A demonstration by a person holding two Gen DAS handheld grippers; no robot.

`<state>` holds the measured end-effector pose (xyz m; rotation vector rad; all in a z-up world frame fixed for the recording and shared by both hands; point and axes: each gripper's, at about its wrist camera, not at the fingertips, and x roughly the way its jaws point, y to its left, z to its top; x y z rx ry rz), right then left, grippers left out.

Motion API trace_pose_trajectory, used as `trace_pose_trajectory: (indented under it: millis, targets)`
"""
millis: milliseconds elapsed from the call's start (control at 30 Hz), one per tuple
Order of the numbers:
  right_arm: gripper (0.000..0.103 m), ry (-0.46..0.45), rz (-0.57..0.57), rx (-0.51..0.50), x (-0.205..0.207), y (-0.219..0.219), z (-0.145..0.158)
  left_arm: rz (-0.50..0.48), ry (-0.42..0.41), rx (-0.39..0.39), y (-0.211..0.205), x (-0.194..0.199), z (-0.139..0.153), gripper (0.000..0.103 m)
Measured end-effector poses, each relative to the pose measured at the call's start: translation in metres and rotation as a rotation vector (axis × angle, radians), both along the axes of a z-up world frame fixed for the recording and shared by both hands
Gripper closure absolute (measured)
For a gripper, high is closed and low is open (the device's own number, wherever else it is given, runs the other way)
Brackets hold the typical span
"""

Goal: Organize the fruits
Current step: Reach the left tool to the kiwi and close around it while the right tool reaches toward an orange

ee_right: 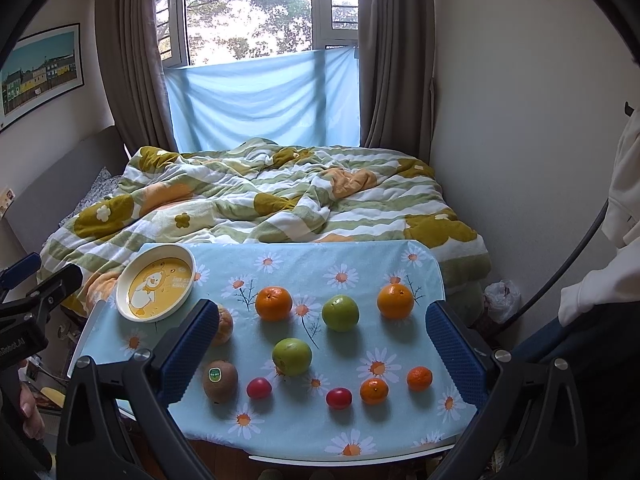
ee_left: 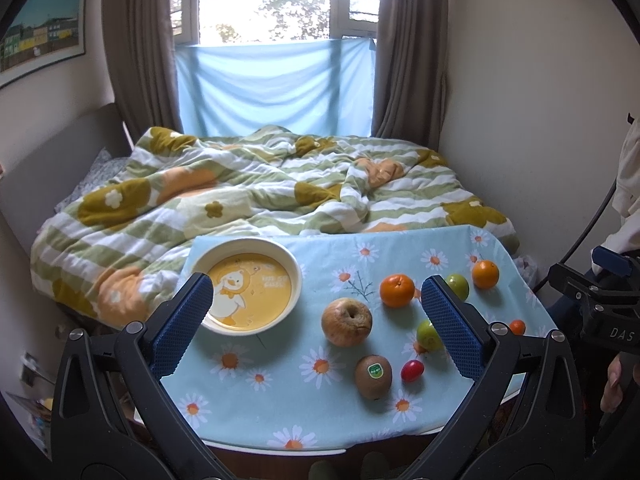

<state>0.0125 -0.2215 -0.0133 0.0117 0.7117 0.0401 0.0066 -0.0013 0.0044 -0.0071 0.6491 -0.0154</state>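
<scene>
A small table with a blue daisy cloth (ee_right: 352, 264) holds loose fruit. A white bowl with a yellow duck picture (ee_left: 248, 284) (ee_right: 158, 282) stands empty at the far left. I see a brown apple (ee_left: 347, 322), a kiwi with a sticker (ee_left: 373, 376) (ee_right: 220, 376), two oranges (ee_right: 274, 303) (ee_right: 395, 301), two green fruits (ee_right: 340, 313) (ee_right: 292, 356), two red cherry tomatoes (ee_right: 259, 387) (ee_right: 339, 397) and two small tangerines (ee_right: 374, 391) (ee_right: 419, 378). My left gripper (ee_left: 316, 320) is open above the table's near left part. My right gripper (ee_right: 320, 352) is open above the near edge.
A bed with a rumpled green, white and orange quilt (ee_right: 260, 196) lies right behind the table. A window with brown curtains (ee_right: 128, 60) and a blue cloth is at the back. A wall (ee_right: 500, 120) stands close on the right. A plastic bag (ee_right: 502, 296) lies on the floor.
</scene>
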Motion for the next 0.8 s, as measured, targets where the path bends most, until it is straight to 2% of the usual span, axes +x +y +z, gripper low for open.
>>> trace_pose_trajectory:
  millis: [67,167,367,500,800]
  targets:
    - [0.0,0.015,-0.008,-0.002,0.001,0.002,0.004,-0.02,0.03,-0.007,0.0,0.007,-0.006,0.0]
    - [0.0,0.045,-0.023,-0.016,0.001,-0.002,-0.006,-0.048,0.076,-0.023,-0.001,0.013,-0.024,0.0]
    - [0.0,0.119,-0.024,0.009,0.0,-0.023,-0.049,-0.043,0.168,-0.04,-0.007,0.016,-0.065,0.0]
    - [0.0,0.167,0.01,0.031,0.004,-0.037,-0.076,-0.018,0.214,-0.05,-0.019,0.016,-0.088,0.0]
    - [0.0,0.236,0.088,0.015,0.011,-0.064,-0.134,0.036,0.31,-0.074,-0.049,0.027,-0.15,0.0]
